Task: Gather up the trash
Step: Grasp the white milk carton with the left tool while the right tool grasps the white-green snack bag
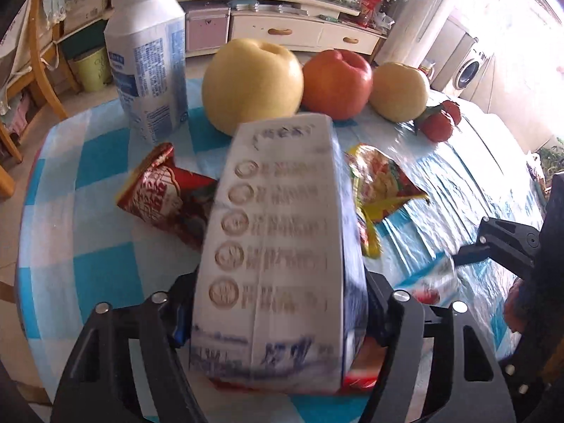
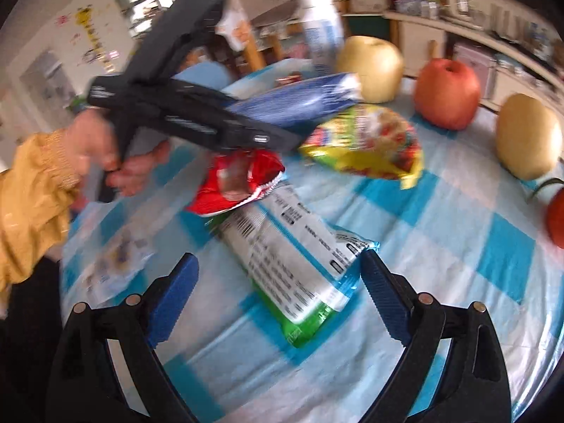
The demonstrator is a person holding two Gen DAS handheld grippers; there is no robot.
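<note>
My left gripper is shut on a white and blue milk carton, held above the table; the same carton shows blue in the right wrist view, in the left gripper. A red wrapper and a yellow snack bag lie behind it. My right gripper is open, its jaws either side of a white and green wrapper lying flat on the cloth. A crumpled red wrapper and the yellow snack bag lie beyond it.
A blue and white checked cloth covers the round table. A white bottle, two yellow pears and a red apple stand at the far side, tomatoes to the right. A paper scrap lies left.
</note>
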